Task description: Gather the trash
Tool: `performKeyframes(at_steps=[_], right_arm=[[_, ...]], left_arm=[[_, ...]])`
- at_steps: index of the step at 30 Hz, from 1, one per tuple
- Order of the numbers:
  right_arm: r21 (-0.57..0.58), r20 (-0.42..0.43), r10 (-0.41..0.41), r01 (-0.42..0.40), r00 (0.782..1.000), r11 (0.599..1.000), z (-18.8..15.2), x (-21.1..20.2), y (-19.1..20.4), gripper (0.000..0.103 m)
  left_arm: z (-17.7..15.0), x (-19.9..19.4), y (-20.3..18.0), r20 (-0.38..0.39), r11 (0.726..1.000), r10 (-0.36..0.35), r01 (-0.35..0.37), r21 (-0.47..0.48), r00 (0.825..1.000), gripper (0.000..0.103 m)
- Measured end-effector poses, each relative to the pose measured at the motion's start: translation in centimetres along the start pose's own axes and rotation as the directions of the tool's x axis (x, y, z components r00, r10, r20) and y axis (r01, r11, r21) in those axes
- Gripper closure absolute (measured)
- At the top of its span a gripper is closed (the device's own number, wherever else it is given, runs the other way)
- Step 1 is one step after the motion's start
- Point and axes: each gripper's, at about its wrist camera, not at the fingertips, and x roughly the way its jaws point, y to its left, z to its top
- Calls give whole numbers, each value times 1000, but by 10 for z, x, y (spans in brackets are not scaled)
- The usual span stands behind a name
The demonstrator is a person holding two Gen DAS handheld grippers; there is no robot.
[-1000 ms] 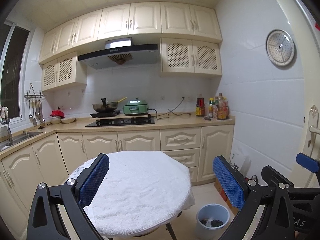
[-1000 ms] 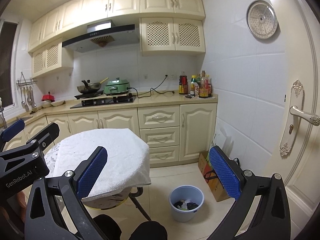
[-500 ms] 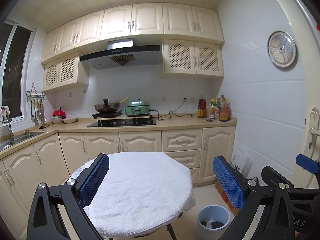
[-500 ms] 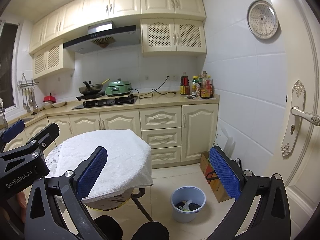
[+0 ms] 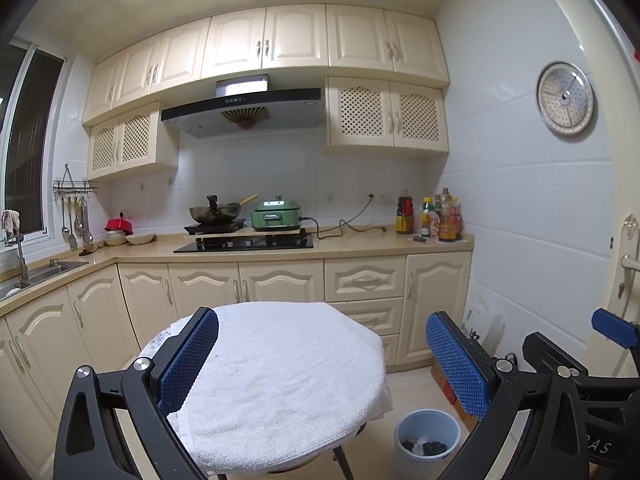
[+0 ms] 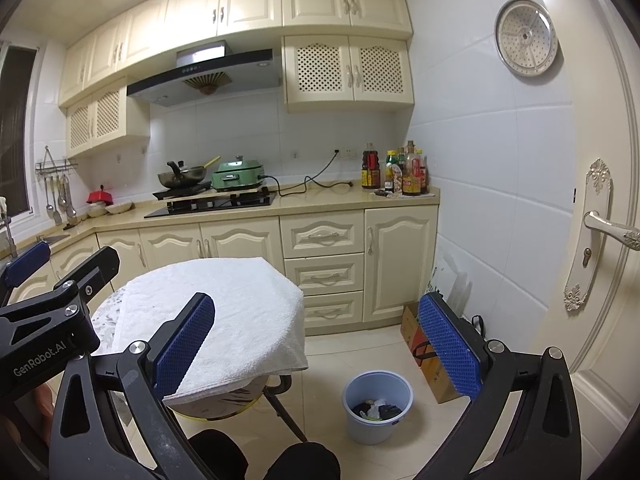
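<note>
1. Kitchen cabinets (image 5: 280,292) in cream run ahead of both grippers, under a beige counter (image 6: 320,200) carrying a wok (image 5: 216,212), a green cooker (image 6: 238,174) and a cluster of bottles (image 6: 396,172); a range hood (image 5: 244,110) hangs above.
2. White tiled wall to the right bears a round perforated metal disc (image 6: 526,36), and a door handle (image 6: 610,228) sits at the far right.
3. Round table (image 6: 106,312), draped with a white towel (image 5: 280,376), stands just ahead of the left gripper (image 5: 322,364) and ahead-left of the right gripper (image 6: 316,350).
4. Pale blue trash bin (image 6: 378,404) stands on the floor tiles below and between the right gripper's fingers, beside the table's leg; it holds dark and pale scraps of trash (image 6: 376,408).
5. Cardboard box (image 6: 424,356) sits on the floor right of the bin, partly behind the right finger.
6. Writing: "GenRobot.AI" shows on the left gripper's black body in the right wrist view.
7. Both grippers have their blue pads (image 5: 456,364) spread wide, holding and touching nothing.
</note>
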Motion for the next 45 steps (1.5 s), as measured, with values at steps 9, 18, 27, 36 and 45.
performKeyframes(at_steps=[9, 18, 27, 36, 45], right_arm=[[1, -3, 4, -4, 1000, 1000, 0, 0, 0, 0], [1, -2, 4, -4, 1000, 1000, 0, 0, -1, 0], [0, -3, 3, -3, 1000, 1000, 0, 0, -1, 0], [1, -5, 7, -7, 1000, 1000, -1, 0, 1, 0], [1, -8, 9, -9, 1000, 1000, -3, 0, 3, 0]], left_arm=[[-2, 3, 6, 0, 1000, -2, 2, -2, 1000, 1], [-3, 4, 7, 0, 1000, -2, 2, -3, 1000, 1], [-4, 6, 8, -1, 1000, -1, 1, -3, 1000, 1], [-6, 6, 6, 1, 1000, 8, -8, -8, 1000, 1], [-7, 8, 7, 3, 1000, 10, -10, -6, 1000, 1]])
